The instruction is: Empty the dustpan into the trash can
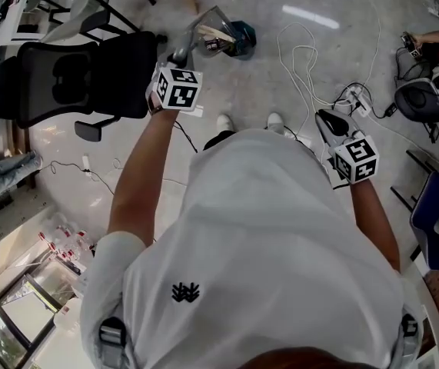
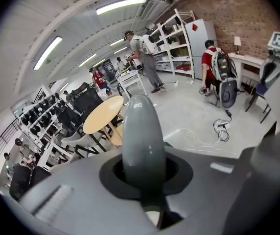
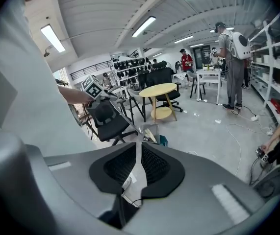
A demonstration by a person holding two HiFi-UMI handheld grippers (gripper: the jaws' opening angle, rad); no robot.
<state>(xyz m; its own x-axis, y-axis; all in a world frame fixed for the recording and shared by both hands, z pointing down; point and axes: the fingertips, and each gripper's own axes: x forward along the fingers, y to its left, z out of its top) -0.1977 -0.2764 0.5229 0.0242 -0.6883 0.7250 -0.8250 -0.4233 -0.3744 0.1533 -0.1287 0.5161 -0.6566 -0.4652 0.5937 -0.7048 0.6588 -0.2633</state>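
In the head view my left gripper [image 1: 179, 58] is held out ahead, shut on the grey dustpan handle [image 2: 142, 141]. That handle stands between its jaws in the left gripper view [image 2: 142, 182]. The dustpan [image 1: 213, 31] is tilted, with light scraps in it, right over the dark teal trash can [image 1: 242, 37] on the floor. The right gripper view also shows the dustpan [image 3: 149, 131] and the trash can [image 3: 164, 140] far ahead. My right gripper [image 1: 327, 118] hangs at the right, well away from the can. Its jaws [image 3: 139, 166] are shut with nothing between them.
A black office chair [image 1: 73, 79] stands just left of the left gripper. White cables and a power strip [image 1: 354, 98] lie on the floor at the right. A round yellow table [image 3: 165, 89] is beyond the can. A blue chair [image 1: 433, 214] is at the right edge.
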